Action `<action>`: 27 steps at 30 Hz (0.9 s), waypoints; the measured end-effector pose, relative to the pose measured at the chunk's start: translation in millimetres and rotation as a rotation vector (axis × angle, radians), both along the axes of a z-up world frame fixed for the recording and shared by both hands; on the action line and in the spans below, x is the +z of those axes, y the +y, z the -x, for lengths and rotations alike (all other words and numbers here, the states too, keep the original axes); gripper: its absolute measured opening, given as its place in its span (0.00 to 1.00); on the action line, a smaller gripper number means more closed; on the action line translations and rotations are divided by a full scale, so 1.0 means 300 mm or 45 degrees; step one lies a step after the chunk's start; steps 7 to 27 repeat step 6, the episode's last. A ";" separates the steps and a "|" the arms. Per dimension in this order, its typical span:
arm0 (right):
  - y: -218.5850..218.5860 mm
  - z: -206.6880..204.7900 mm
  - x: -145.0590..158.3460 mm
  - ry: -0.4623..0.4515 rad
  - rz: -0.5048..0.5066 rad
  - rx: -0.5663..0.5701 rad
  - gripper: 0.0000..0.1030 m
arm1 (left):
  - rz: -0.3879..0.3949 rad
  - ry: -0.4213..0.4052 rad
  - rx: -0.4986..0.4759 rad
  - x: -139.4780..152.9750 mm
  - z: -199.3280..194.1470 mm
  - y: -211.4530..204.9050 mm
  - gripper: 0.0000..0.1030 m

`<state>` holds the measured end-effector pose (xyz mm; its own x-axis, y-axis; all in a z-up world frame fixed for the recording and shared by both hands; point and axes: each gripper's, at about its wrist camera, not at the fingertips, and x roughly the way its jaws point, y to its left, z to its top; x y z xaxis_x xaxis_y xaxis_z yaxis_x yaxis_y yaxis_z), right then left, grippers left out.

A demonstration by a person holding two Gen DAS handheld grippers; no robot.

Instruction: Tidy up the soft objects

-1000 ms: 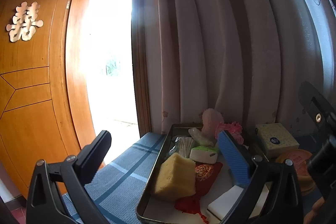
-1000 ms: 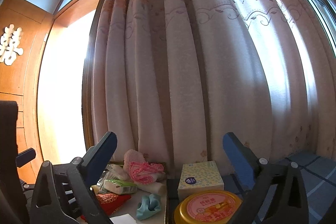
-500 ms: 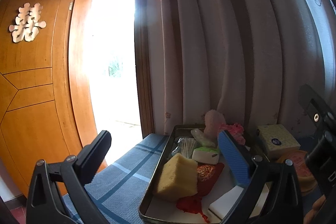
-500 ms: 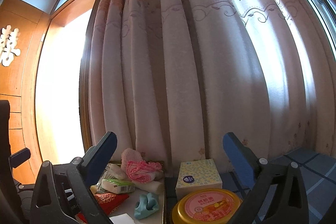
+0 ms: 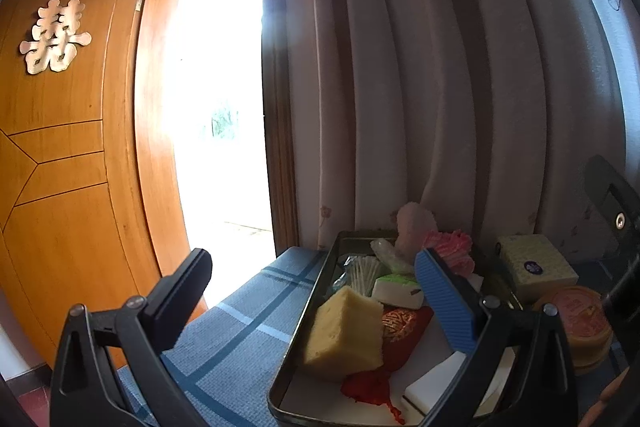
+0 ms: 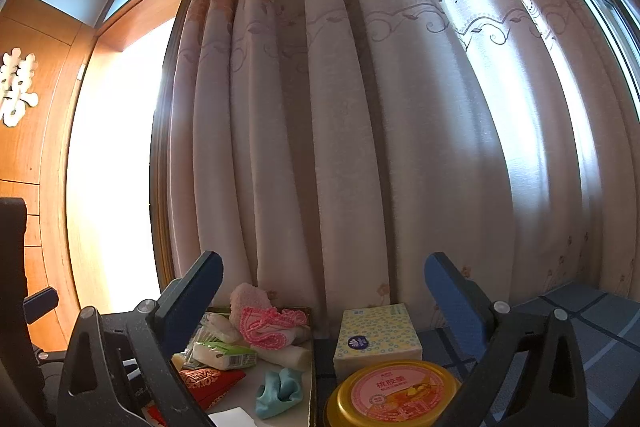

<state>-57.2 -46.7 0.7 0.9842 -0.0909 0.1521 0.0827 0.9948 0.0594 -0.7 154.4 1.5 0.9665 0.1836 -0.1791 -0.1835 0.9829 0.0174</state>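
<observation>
A dark metal tray [image 5: 320, 283] on a blue checked cloth holds soft things: a yellow sponge [image 5: 344, 335], a red pouch [image 5: 400, 327], a green-white tissue pack [image 5: 398, 291], a pink fluffy item [image 5: 414, 227], a pink knitted piece [image 5: 450, 251] and a white block [image 5: 436, 379]. My left gripper [image 5: 312, 287] is open and empty, above the tray's near left side. My right gripper [image 6: 324, 291] is open and empty, above the tray's right edge; below it lie the tissue pack [image 6: 224, 355], the pink knit [image 6: 268, 325] and a light blue soft piece [image 6: 278, 393].
A yellow patterned tissue box [image 6: 376, 331] and a round gold-lidded tin [image 6: 396, 395] stand right of the tray. A floral curtain [image 6: 360, 147] hangs just behind. A wooden door [image 5: 60, 167] and bright doorway are at the left. The blue cloth [image 5: 240, 331] extends left of the tray.
Both cameras have tilted up slightly, so the tray and its things sit a little lower in view. Both grippers stay open and empty.
</observation>
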 end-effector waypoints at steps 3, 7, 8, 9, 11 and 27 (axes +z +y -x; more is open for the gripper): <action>0.000 0.000 0.000 0.000 0.000 0.000 0.99 | 0.002 -0.001 0.000 -0.001 -0.002 0.003 1.00; 0.000 0.000 0.000 0.002 0.000 -0.001 0.99 | 0.001 0.008 0.003 -0.003 -0.005 0.006 1.00; 0.000 0.000 0.000 0.002 0.000 -0.001 0.99 | 0.001 0.008 0.003 -0.003 -0.005 0.006 1.00; 0.000 0.000 0.000 0.002 0.000 -0.001 0.99 | 0.001 0.008 0.003 -0.003 -0.005 0.006 1.00; 0.000 0.000 0.000 0.002 0.000 -0.001 0.99 | 0.001 0.008 0.003 -0.003 -0.005 0.006 1.00; 0.000 0.000 0.000 0.002 0.000 -0.001 0.99 | 0.001 0.008 0.003 -0.003 -0.005 0.006 1.00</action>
